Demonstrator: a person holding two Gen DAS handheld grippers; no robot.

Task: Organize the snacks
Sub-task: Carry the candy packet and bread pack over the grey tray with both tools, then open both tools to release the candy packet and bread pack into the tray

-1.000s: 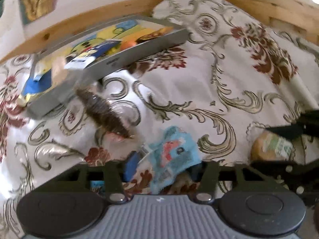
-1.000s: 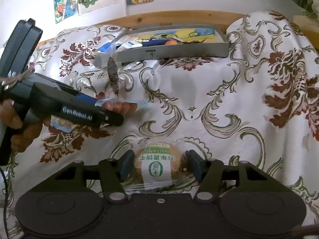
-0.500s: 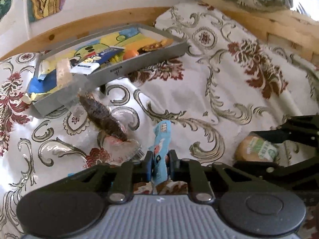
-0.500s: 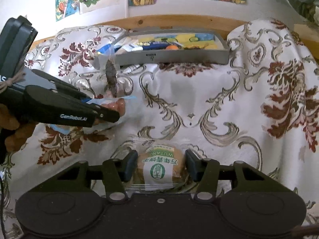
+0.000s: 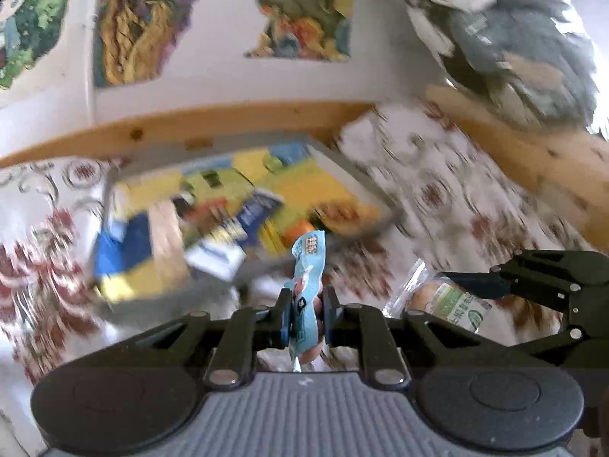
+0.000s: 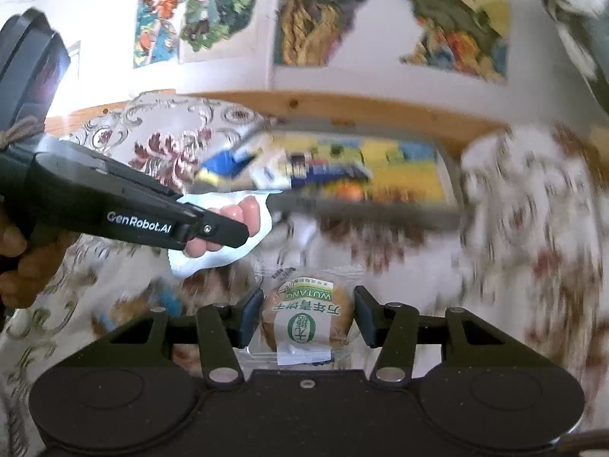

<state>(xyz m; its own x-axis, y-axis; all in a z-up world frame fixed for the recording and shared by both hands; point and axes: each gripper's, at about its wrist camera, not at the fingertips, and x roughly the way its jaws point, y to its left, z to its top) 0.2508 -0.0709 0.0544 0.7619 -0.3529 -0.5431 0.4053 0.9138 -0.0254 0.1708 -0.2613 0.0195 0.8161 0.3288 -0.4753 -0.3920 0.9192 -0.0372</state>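
Pinching one blue snack packet [image 5: 306,297] upright between clamped left tongs [image 5: 307,314], right tongs [image 6: 308,318] clamped on one wrapped biscuit [image 6: 306,321], one grey tray [image 6: 365,209] of snacks at twelve o'clock

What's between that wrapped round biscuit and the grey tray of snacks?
Only bare patterned cloth, blurred in the right wrist view. The biscuit sits in the right hand-held gripper, short of the tray.

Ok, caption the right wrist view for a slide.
Right gripper carries a wrapped biscuit toward the snack tray.
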